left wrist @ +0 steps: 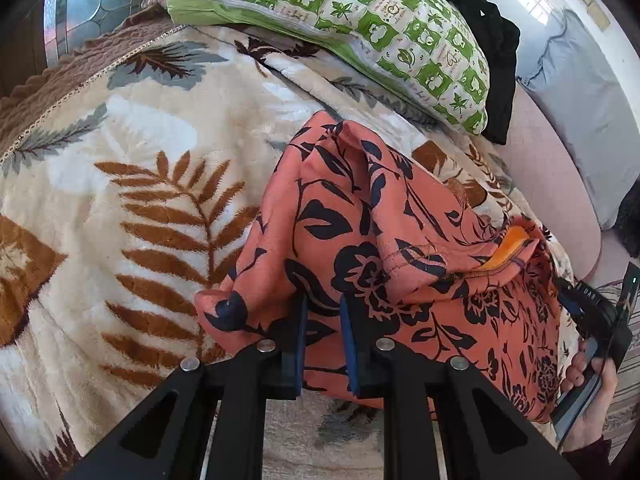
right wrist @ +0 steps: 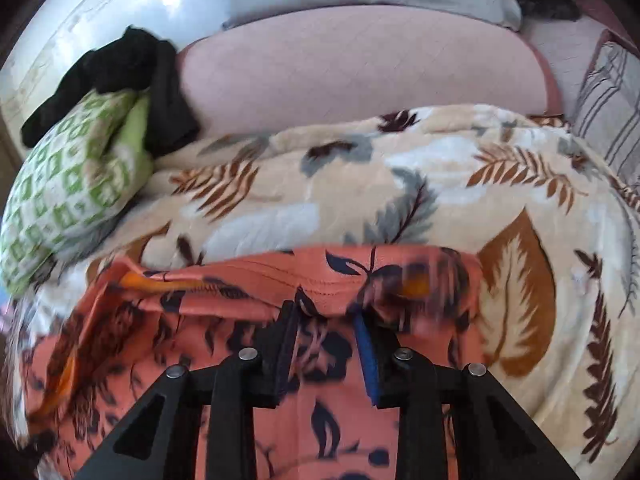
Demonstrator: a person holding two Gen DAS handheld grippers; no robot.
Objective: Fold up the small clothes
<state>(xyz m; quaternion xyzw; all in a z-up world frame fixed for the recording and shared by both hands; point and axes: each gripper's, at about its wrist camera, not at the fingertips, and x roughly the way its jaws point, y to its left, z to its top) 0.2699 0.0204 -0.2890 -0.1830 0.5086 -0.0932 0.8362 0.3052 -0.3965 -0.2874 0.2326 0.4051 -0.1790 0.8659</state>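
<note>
On a leaf-print fleece blanket (left wrist: 140,152), both the left gripper (left wrist: 323,320) and right gripper (right wrist: 326,320) are straddling, jaws apart, the limp, light orange floral garment (left wrist: 400,248) near its stitched hem.

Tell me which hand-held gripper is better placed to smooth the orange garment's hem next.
Probably the right hand-held gripper: its open fingers sit just below the stitched hem of the orange floral cloth garment. The left hand-held gripper is nearer a bunched lower corner.

Garment (left wrist: 400,248) on blanket (left wrist: 140,152), pillow (left wrist: 340,20) behind it, on blanket's far edge
</note>
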